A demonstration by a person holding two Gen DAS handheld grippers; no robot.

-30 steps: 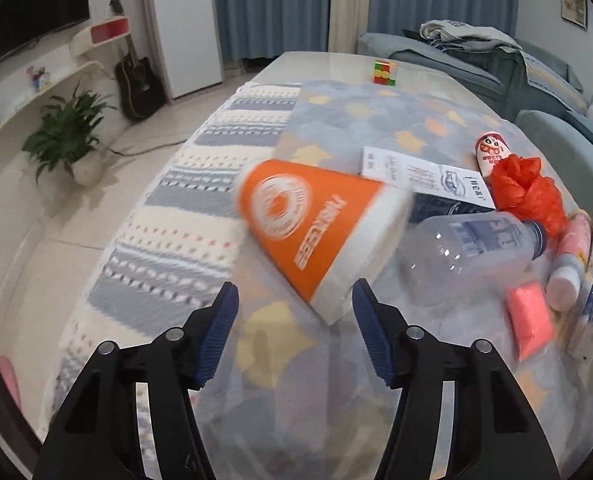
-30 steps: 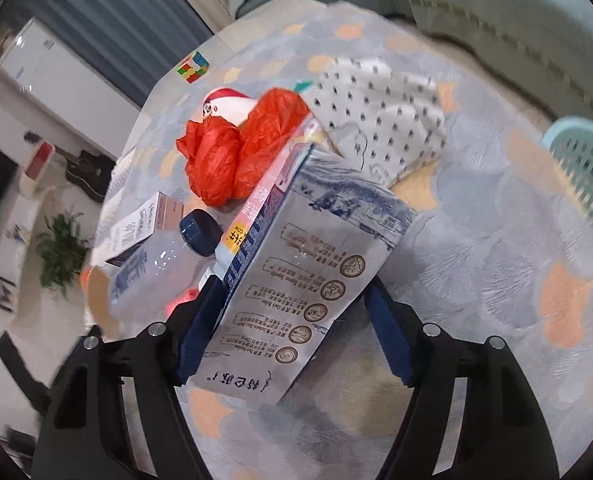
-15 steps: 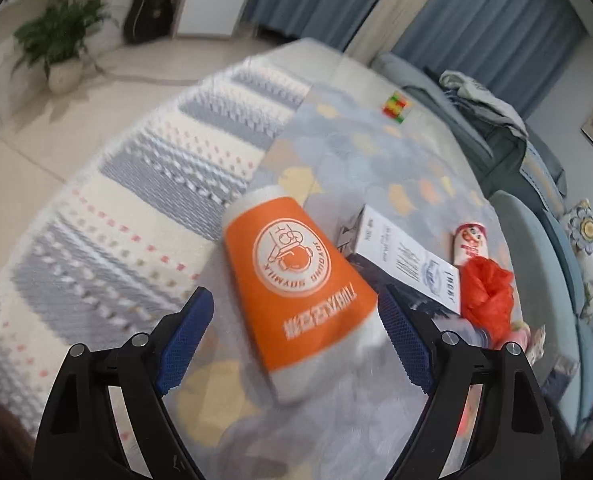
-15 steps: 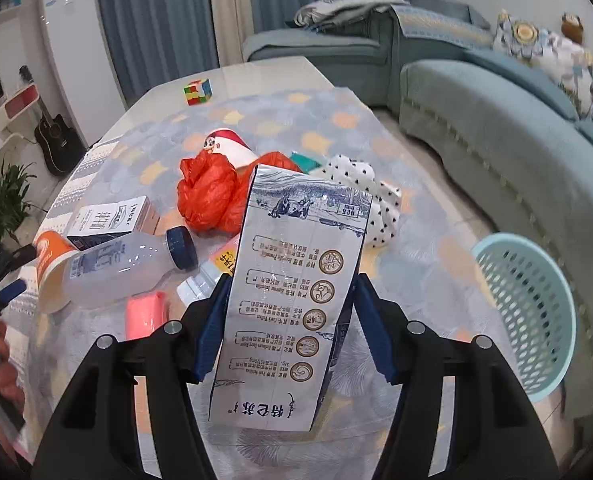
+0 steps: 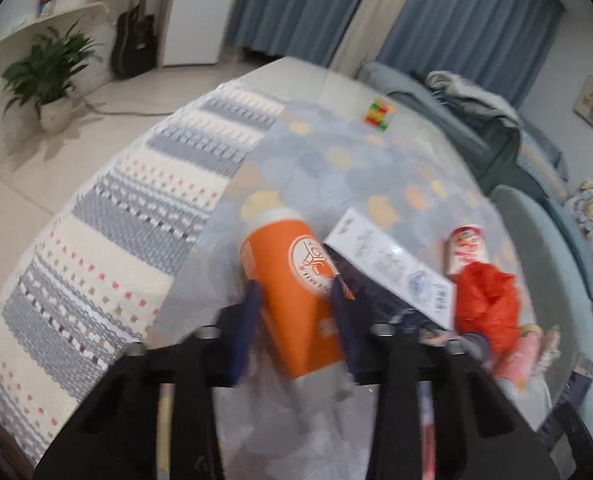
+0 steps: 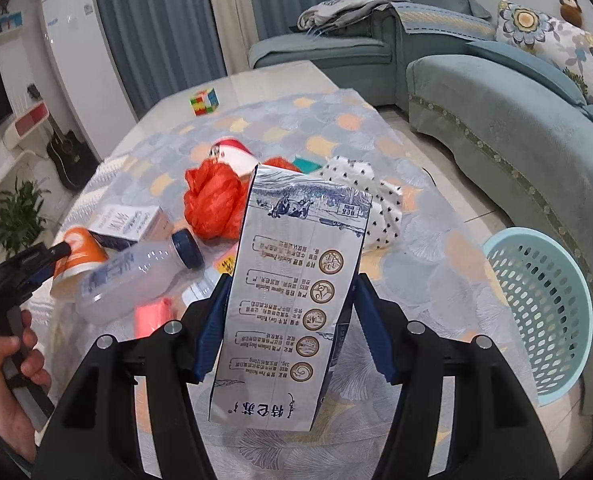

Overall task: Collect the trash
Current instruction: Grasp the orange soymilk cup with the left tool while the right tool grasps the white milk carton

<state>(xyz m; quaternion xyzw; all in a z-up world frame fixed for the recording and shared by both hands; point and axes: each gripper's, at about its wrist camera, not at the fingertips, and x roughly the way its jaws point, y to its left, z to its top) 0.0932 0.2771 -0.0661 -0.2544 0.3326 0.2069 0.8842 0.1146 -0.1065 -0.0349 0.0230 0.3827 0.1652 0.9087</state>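
My left gripper point(image 5: 296, 296) is shut on an orange paper cup point(image 5: 296, 280), its white rim pointing away from me. The cup also shows in the right wrist view point(image 6: 78, 254), held at the table's left side. My right gripper point(image 6: 290, 292) is shut on a white and blue milk carton point(image 6: 292, 300) and holds it above the table. A light blue trash basket point(image 6: 544, 320) stands on the floor to the right of the table.
On the table lie a clear plastic bottle point(image 6: 136, 276), a red plastic bag point(image 6: 216, 204), a white box point(image 5: 392, 268), a pink item point(image 6: 152, 316), a dotted cloth point(image 6: 368, 196) and a colour cube point(image 6: 204, 101). A sofa point(image 6: 516, 128) runs along the right.
My left gripper has closed on the orange cup, which was lying between open fingers before. My right gripper has lifted the carton slightly and holds it more upright.
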